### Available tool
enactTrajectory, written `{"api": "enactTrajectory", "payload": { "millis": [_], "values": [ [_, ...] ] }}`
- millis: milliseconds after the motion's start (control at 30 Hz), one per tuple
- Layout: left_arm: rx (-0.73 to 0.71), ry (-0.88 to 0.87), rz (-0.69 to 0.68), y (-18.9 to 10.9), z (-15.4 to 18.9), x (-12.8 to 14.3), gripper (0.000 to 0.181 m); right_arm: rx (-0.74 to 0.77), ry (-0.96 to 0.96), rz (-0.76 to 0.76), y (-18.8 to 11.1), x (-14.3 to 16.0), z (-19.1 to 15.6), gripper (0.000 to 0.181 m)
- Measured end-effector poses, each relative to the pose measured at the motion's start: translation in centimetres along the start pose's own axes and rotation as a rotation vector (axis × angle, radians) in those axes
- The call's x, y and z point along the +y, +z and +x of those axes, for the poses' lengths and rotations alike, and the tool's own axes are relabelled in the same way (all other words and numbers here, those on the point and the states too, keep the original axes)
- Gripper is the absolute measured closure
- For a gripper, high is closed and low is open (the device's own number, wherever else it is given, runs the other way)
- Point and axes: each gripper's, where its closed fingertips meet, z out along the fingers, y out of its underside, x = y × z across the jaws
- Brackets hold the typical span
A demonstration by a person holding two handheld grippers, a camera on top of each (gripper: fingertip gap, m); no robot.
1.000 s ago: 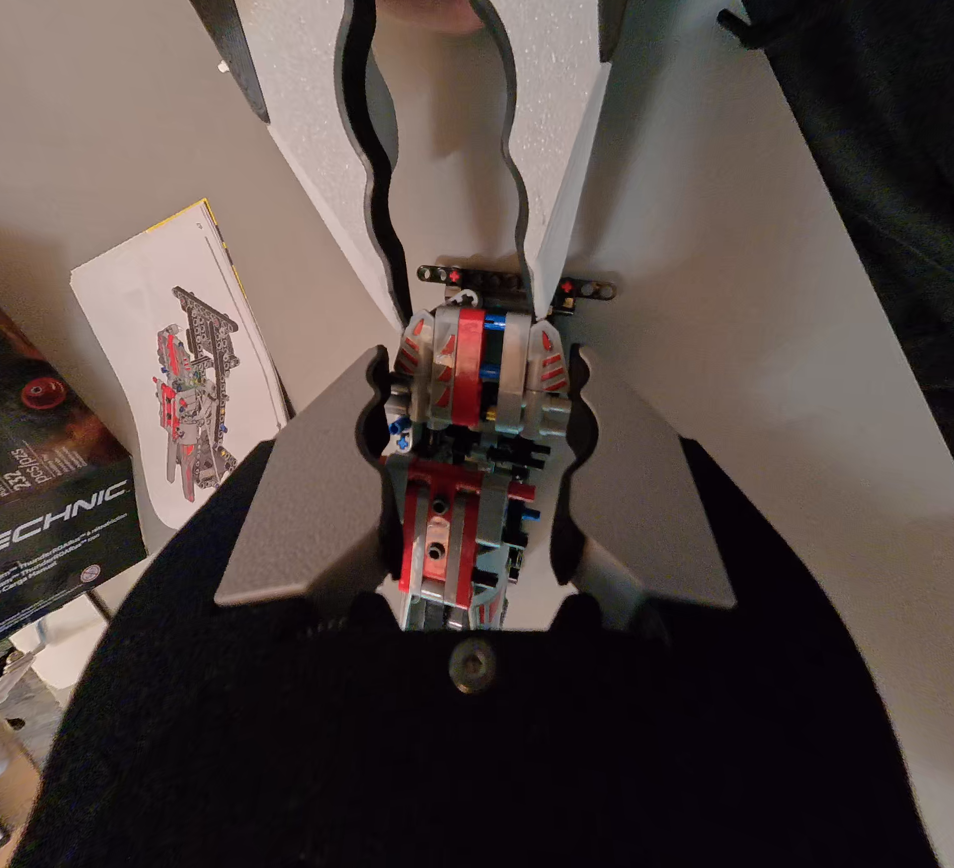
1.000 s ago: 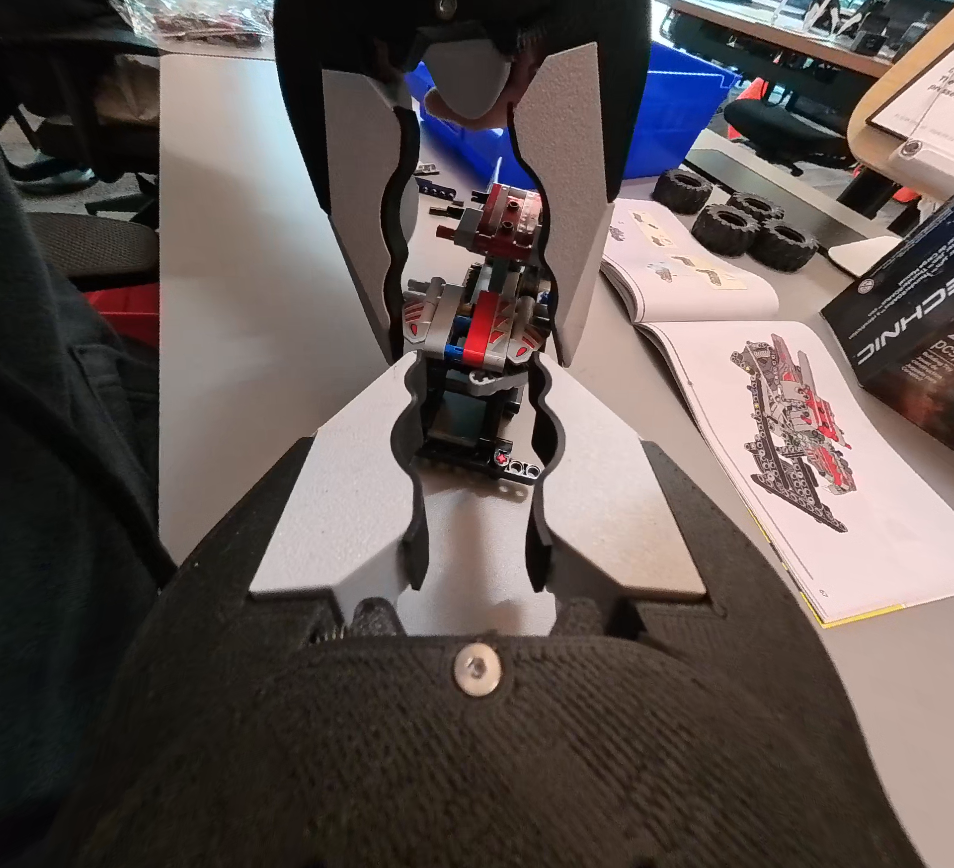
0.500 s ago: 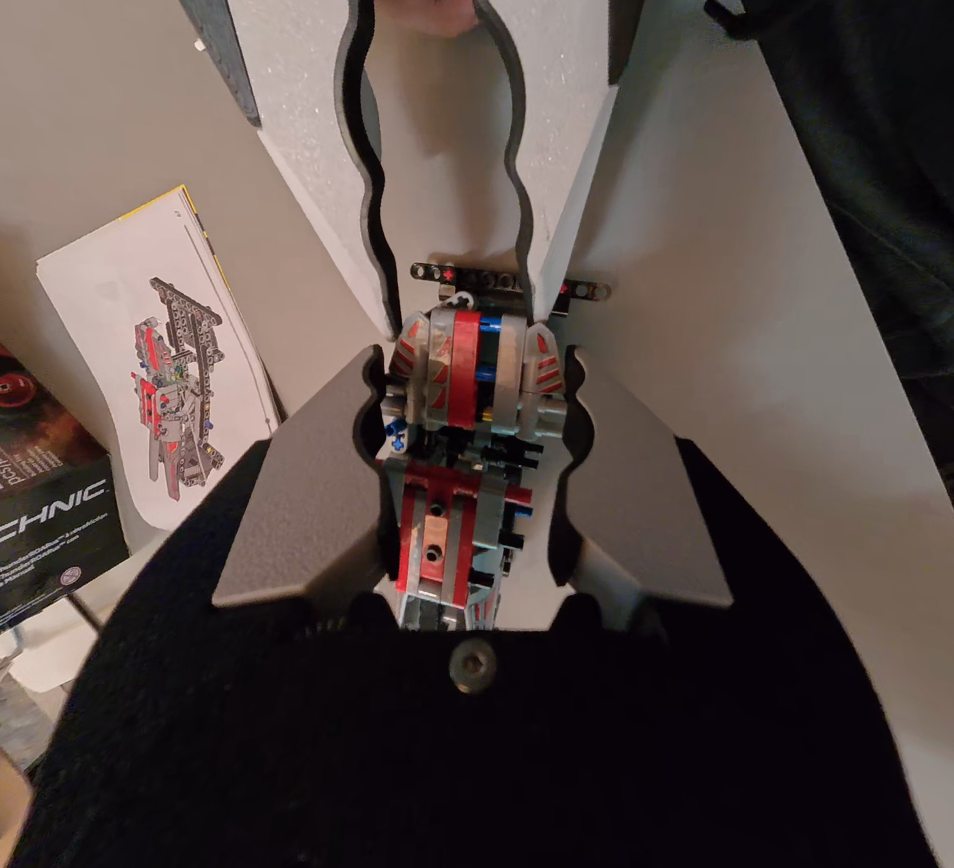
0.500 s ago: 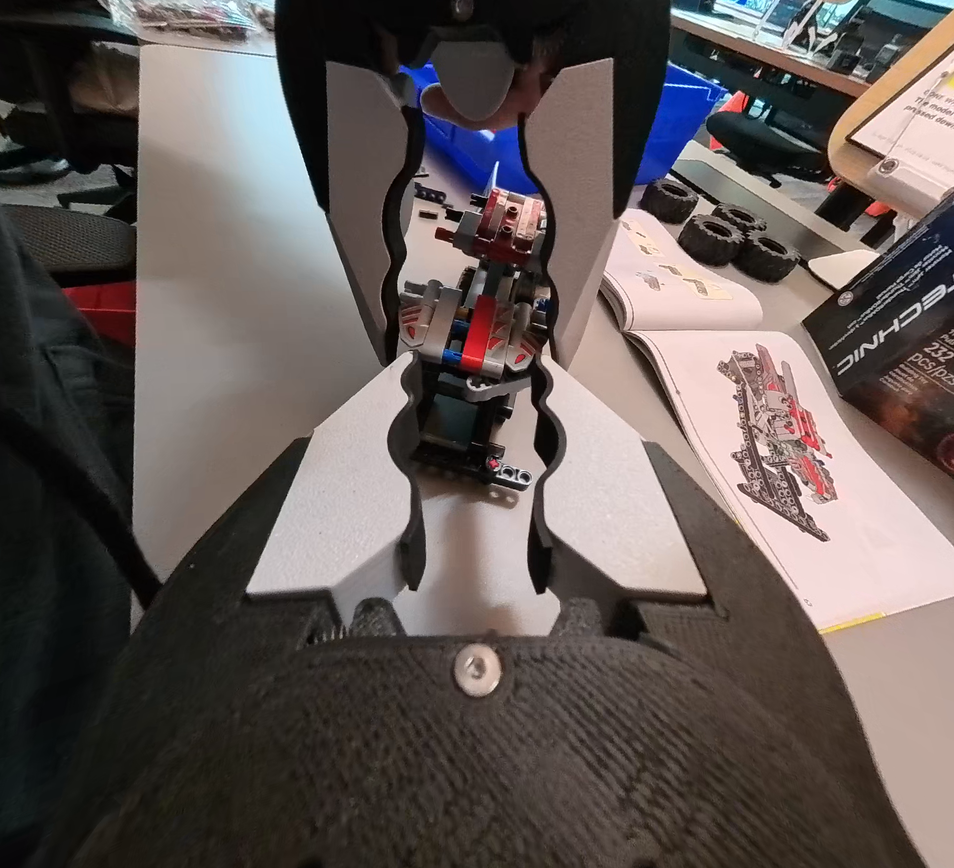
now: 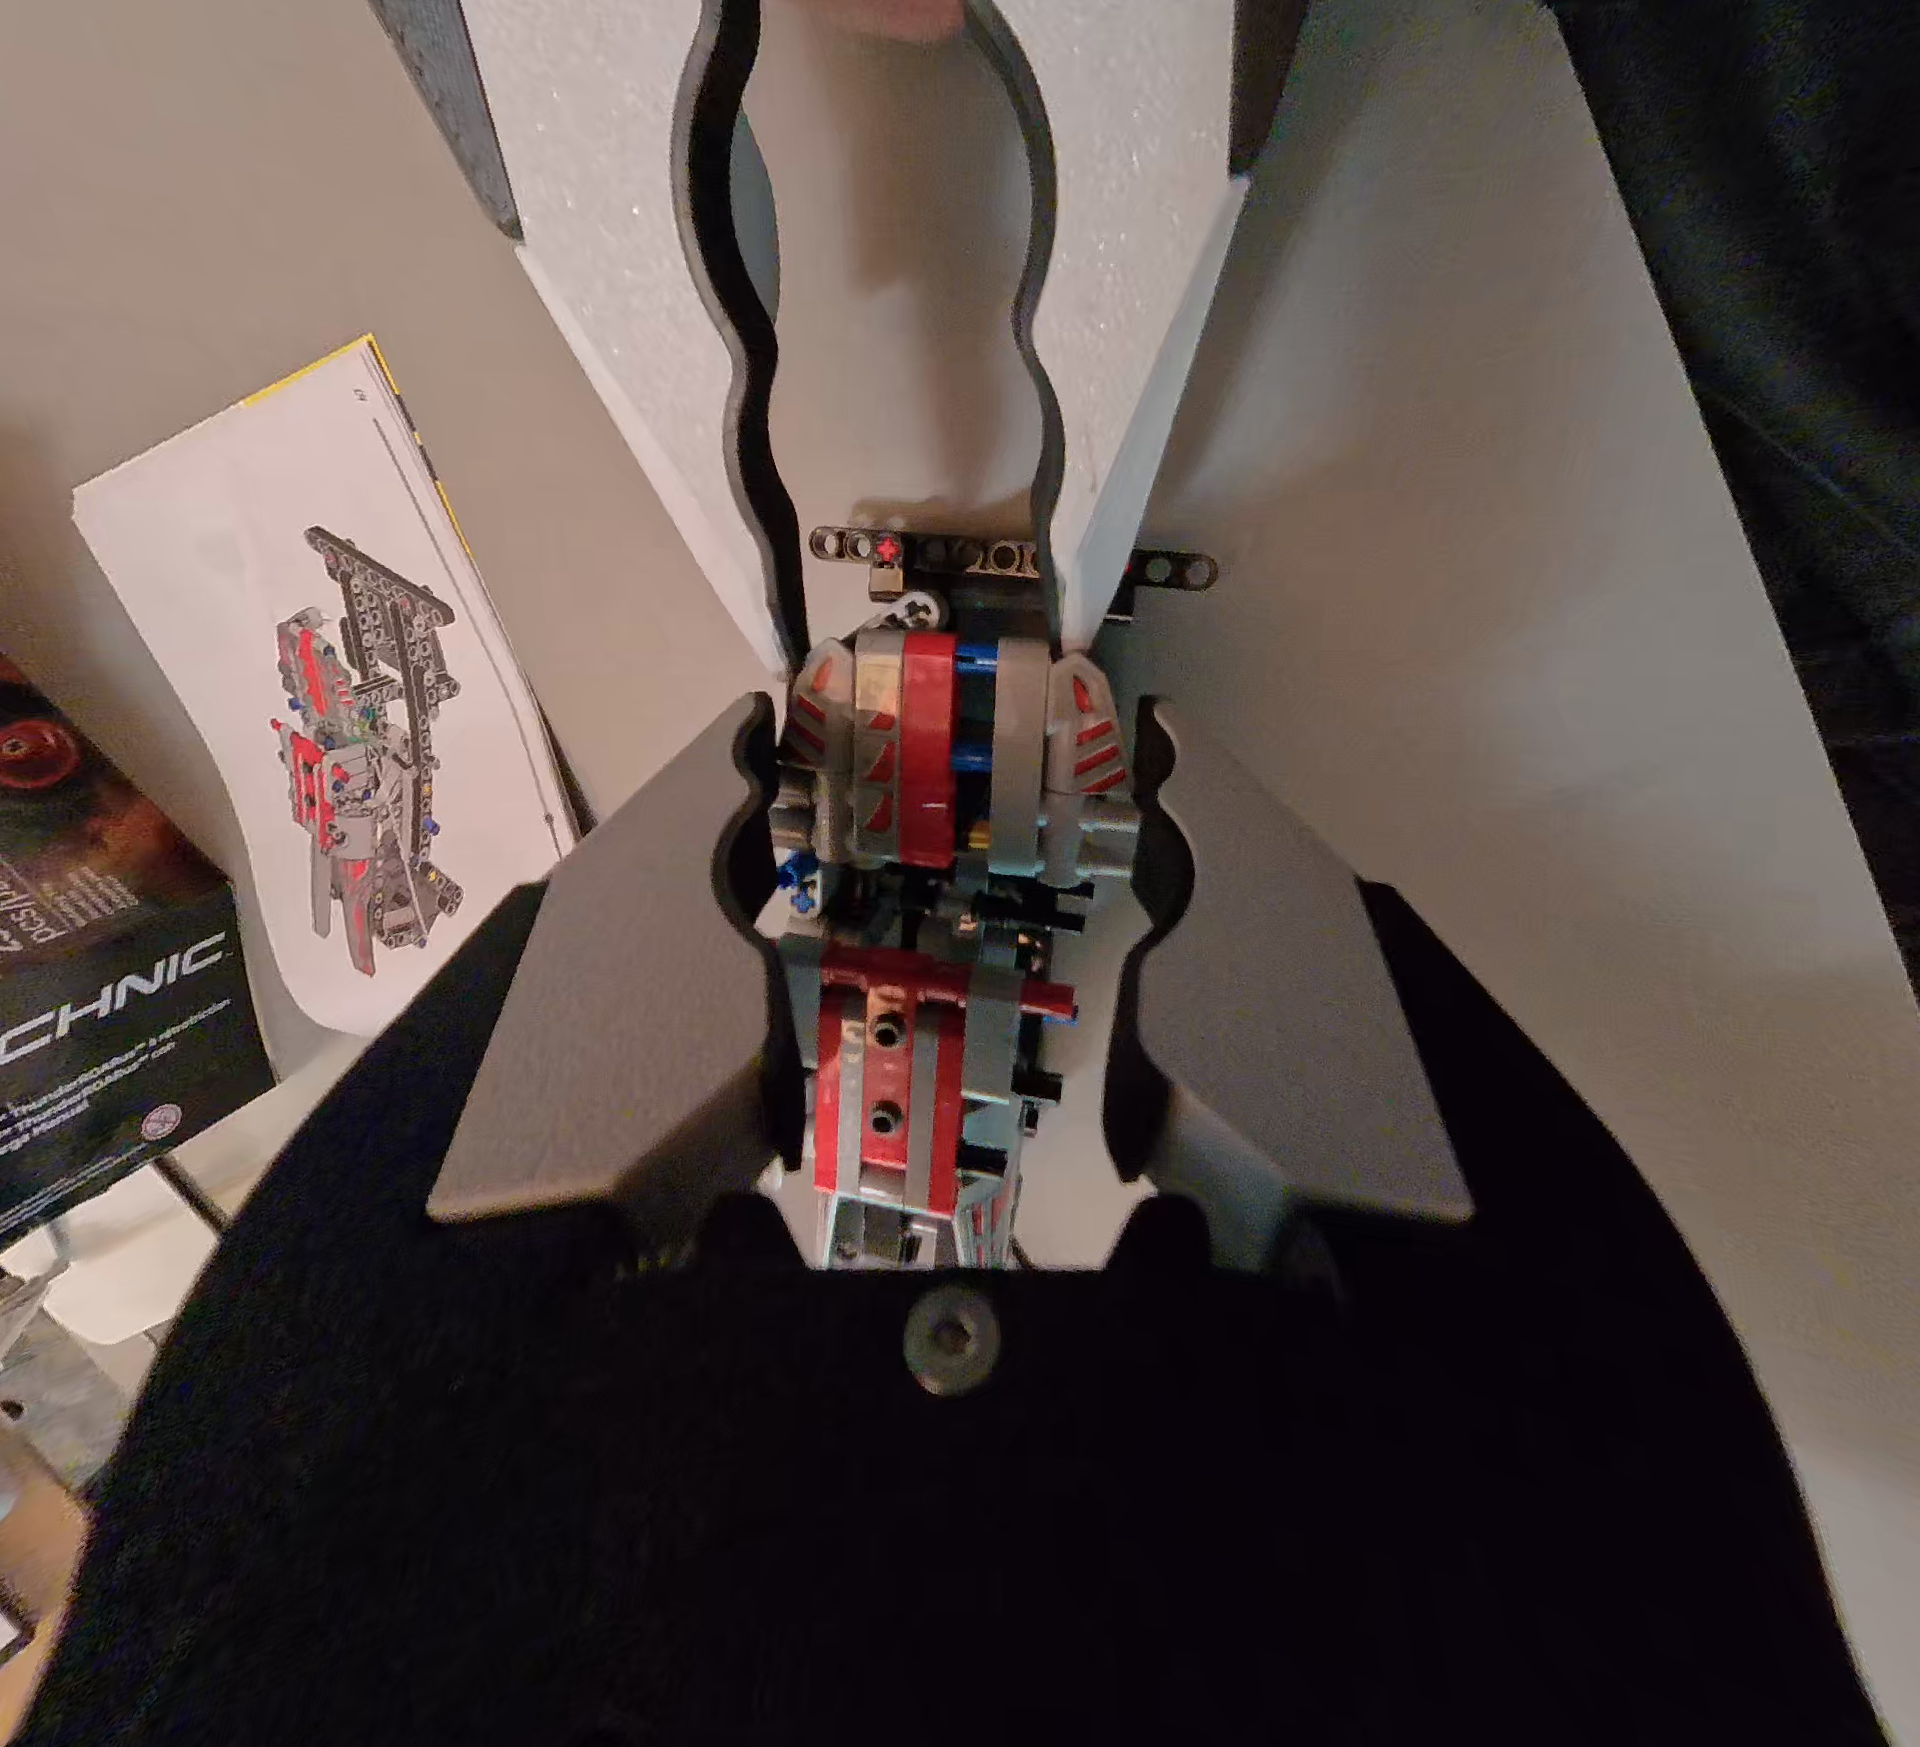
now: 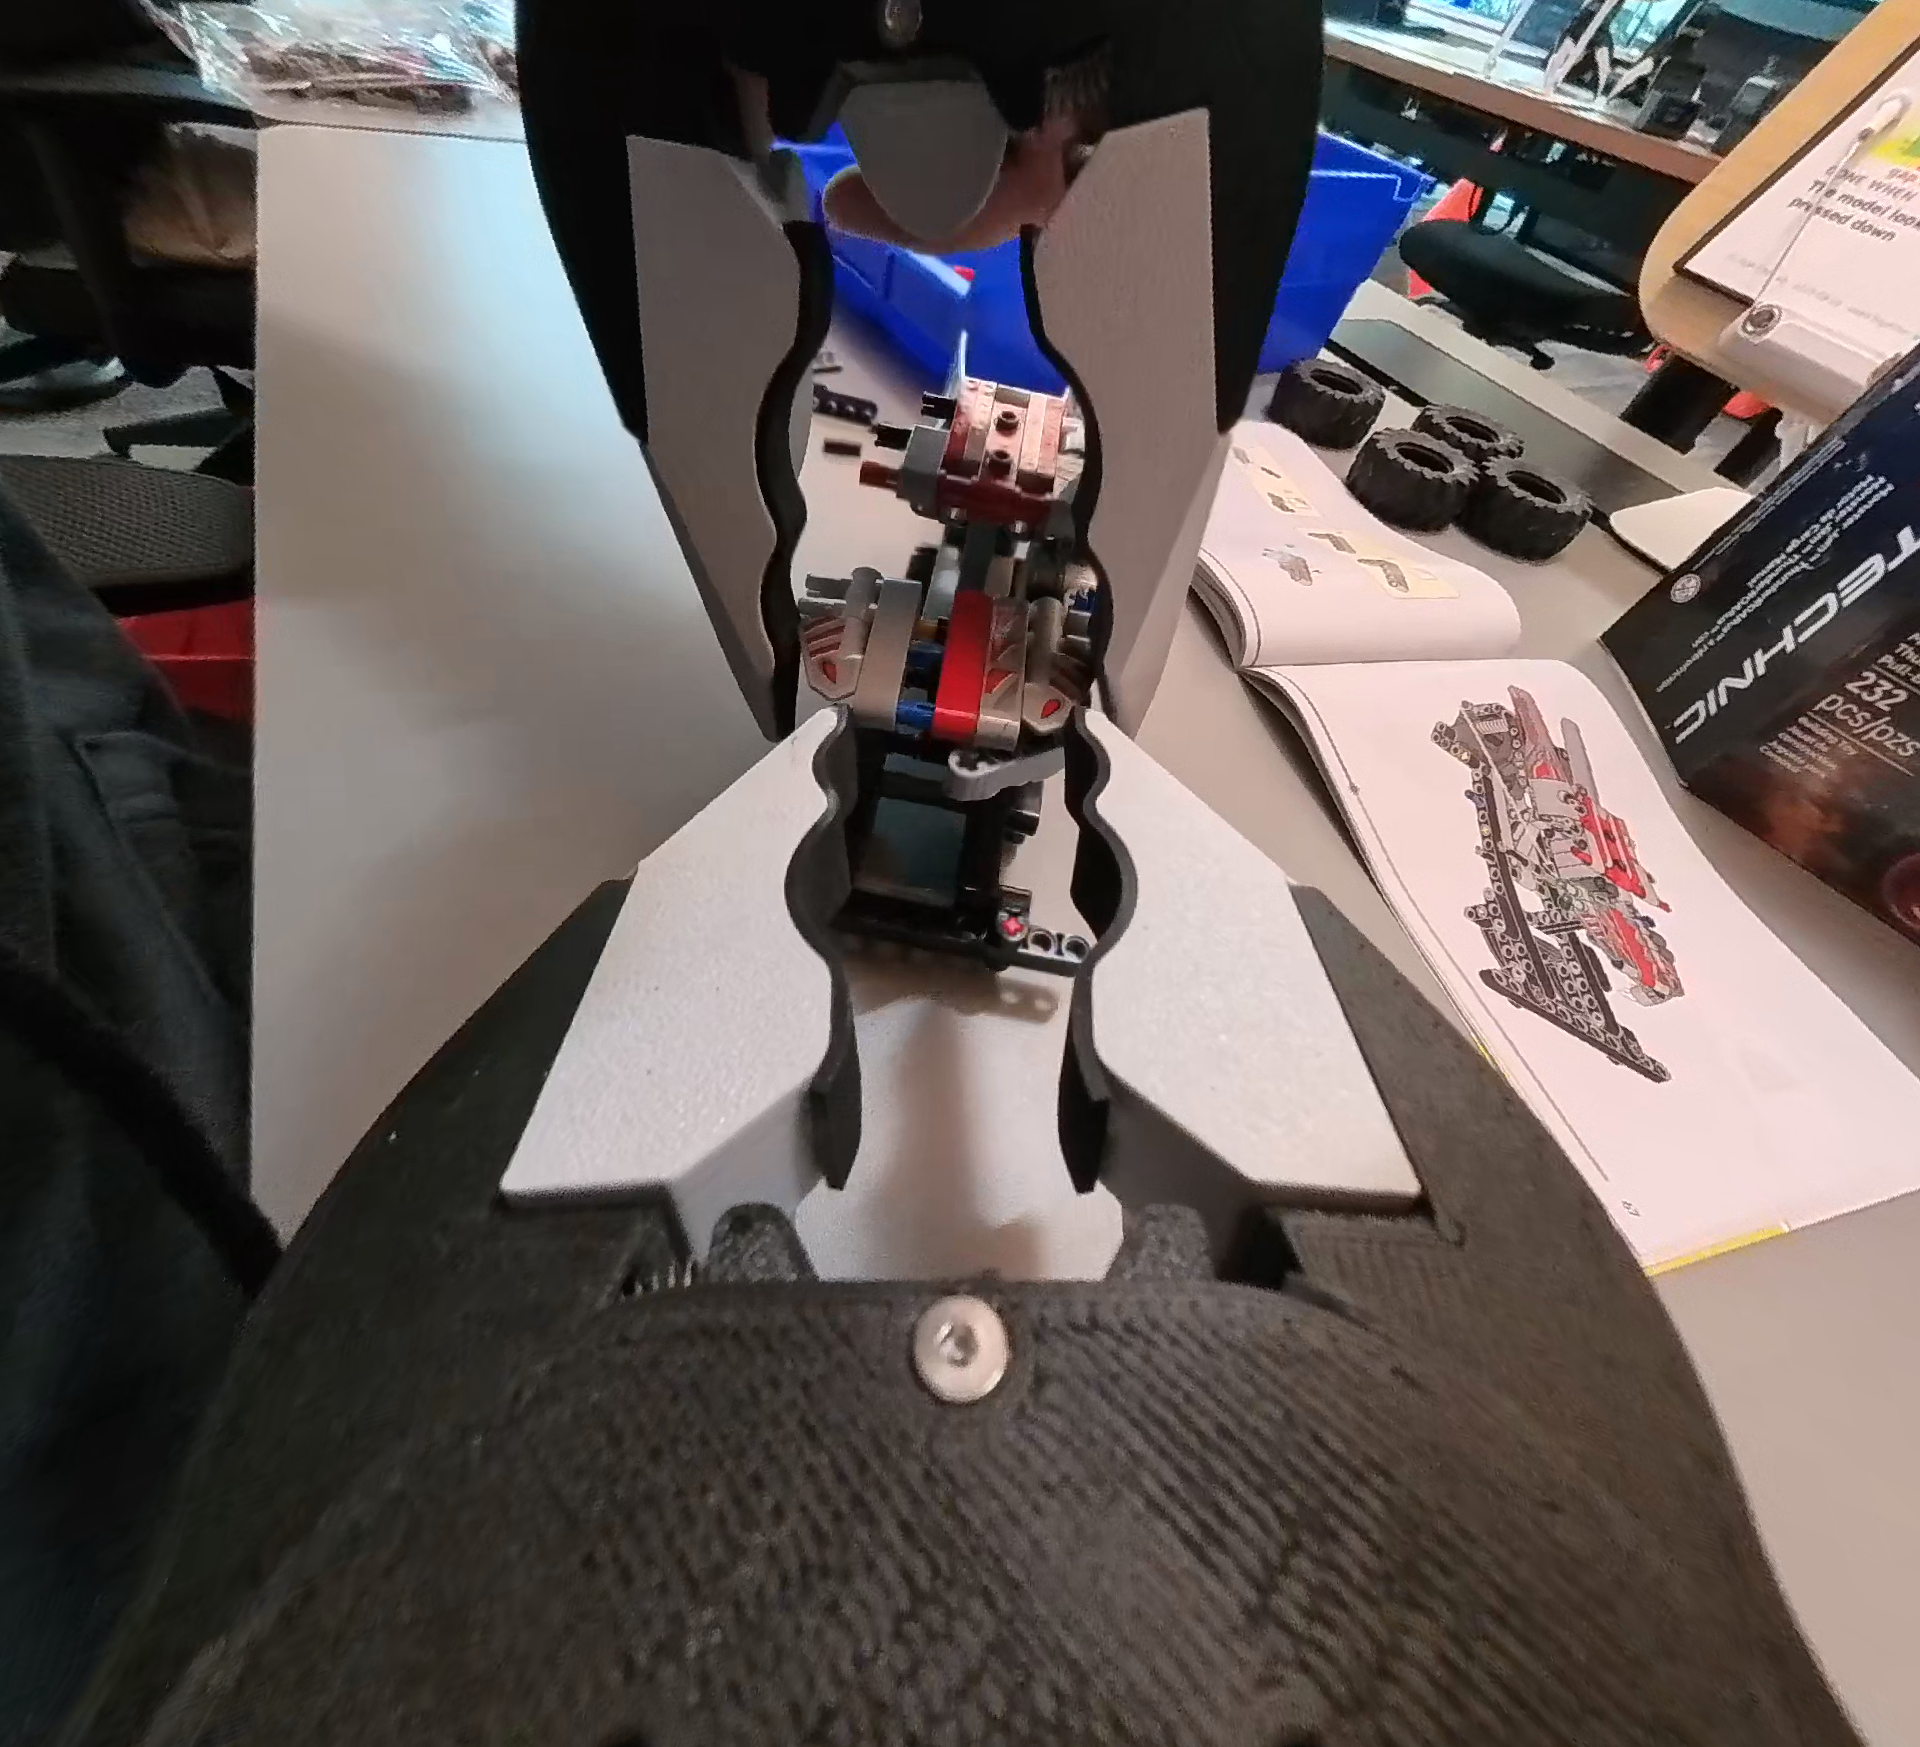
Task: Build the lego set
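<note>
At frame centre of the left wrist view, the left gripper [image 5: 951, 762] pointed down at the white table [image 5: 1455, 762], its jaws closed against both sides of the lego model [image 5: 925, 866]. The right gripper [image 6: 951, 731] faced it tip to tip, jaws likewise closed on the model's black rear frame. A fingertip [image 6: 862, 211] showed behind the left gripper. The open instruction booklet [image 6: 1507, 866] lay at right, with four black tyres [image 6: 1444, 471] beyond it.
</note>
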Motion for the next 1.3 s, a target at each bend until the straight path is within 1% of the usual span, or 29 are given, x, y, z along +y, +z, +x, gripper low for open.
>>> {"api": "enactTrajectory", "payload": {
  "millis": [167, 300, 400, 433, 600, 767, 1000, 1100, 1300],
  "values": [
    [-0.023, 0.004, -0.050, -0.3, -0.1, 0.3, 0.114, -0.004, 0.010, -0.001, 0.0, -0.1, -0.2, 0.144],
    [-0.072, -0.031, -0.081, -0.5, -0.7, 0.5, 0.106, -0.007, 0.024, -0.008, 0.0, 0.0, -0.2, 0.144],
    [-0.066, -0.045, -0.133, -0.8, -0.5, 1.4, 0.106, -0.006, 0.018, -0.023, 0.0, 0.3, -0.2, 0.144],
    [-0.060, -0.046, -0.145, -0.8, -0.4, 1.6, 0.112, -0.005, 0.017, -0.023, 0.0, 0.3, -0.2, 0.144],
    [-0.064, -0.041, -0.171, -0.9, -0.2, 1.7, 0.115, -0.005, 0.020, -0.026, 0.0, 0.3, -0.2, 0.144],
    [-0.056, -0.089, -0.132, -1.7, -0.1, 0.9, 0.118, 0.000, 0.030, -0.025, -0.1, 0.3, -0.1, 0.144],
    [-0.082, -0.038, -0.116, -1.3, -0.3, 0.8, 0.120, 0.003, 0.027, -0.028, -0.1, 0.4, -0.1, 0.144],
    [-0.086, -0.003, -0.128, -1.3, -0.3, 0.9, 0.120, 0.008, 0.014, -0.028, -0.1, 0.3, -0.1, 0.143],
    [-0.059, -0.013, -0.125, -1.3, -0.2, 0.9, 0.121, 0.005, 0.020, -0.027, -0.1, 0.4, 0.0, 0.142]
  ]
}}
